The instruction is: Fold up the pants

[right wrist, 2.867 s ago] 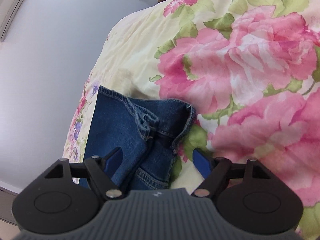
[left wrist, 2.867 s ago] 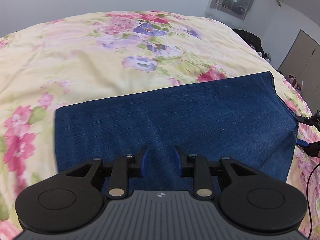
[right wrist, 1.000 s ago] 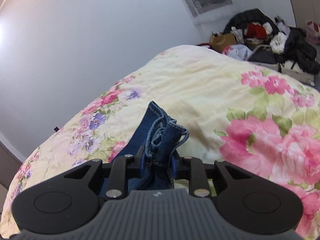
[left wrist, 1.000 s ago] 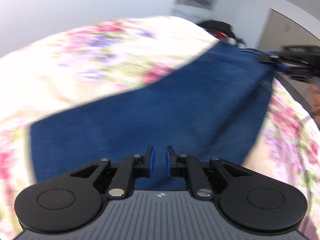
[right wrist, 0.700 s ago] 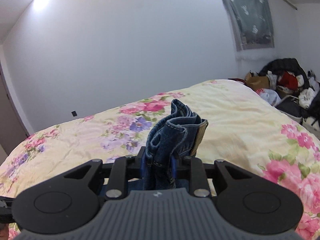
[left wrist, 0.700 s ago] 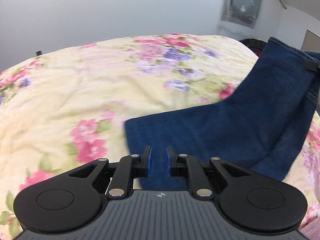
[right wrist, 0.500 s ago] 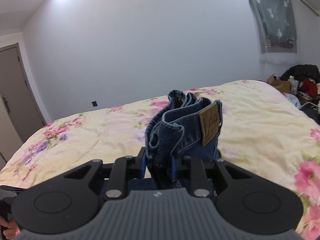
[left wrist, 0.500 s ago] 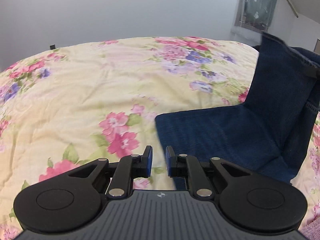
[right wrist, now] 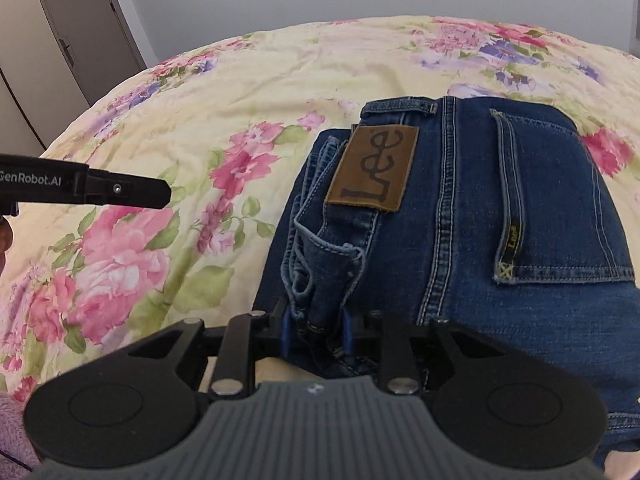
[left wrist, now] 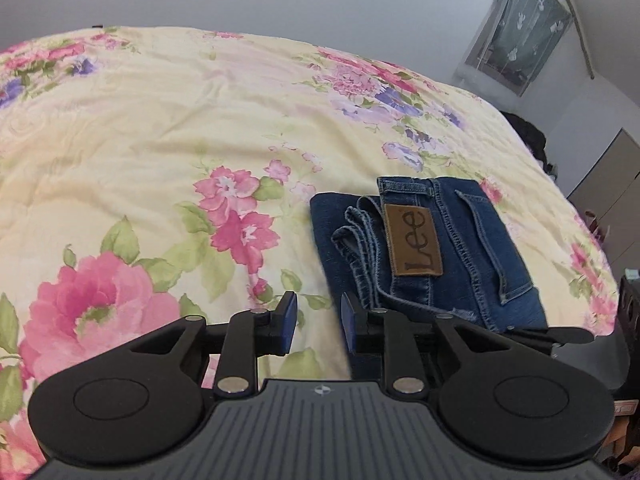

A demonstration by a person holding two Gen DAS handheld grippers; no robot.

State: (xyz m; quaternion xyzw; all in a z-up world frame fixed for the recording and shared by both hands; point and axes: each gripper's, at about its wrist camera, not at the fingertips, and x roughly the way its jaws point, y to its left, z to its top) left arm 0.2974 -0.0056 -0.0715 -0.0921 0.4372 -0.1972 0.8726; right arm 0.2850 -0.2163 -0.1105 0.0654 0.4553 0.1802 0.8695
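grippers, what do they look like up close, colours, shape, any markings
Both are alike: the left gripper and right gripper have matte black linkage arms with silver pivot screws, two round black discs, a ribbed grey body with a small emblem, and blue finger pads. The left one's side reads GenRobot.AI in white.

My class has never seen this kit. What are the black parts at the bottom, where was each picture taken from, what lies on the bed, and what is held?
There is no robot here: a person holds a two-finger gripper in each hand, each with a camera looking along its fingers. One picture is from the left gripper, whose jaws have just been opening and hold nothing. The other is from the right gripper, shut on the waistband edge of the folded jeans. These lie on a flowered bedspread, leather patch up.
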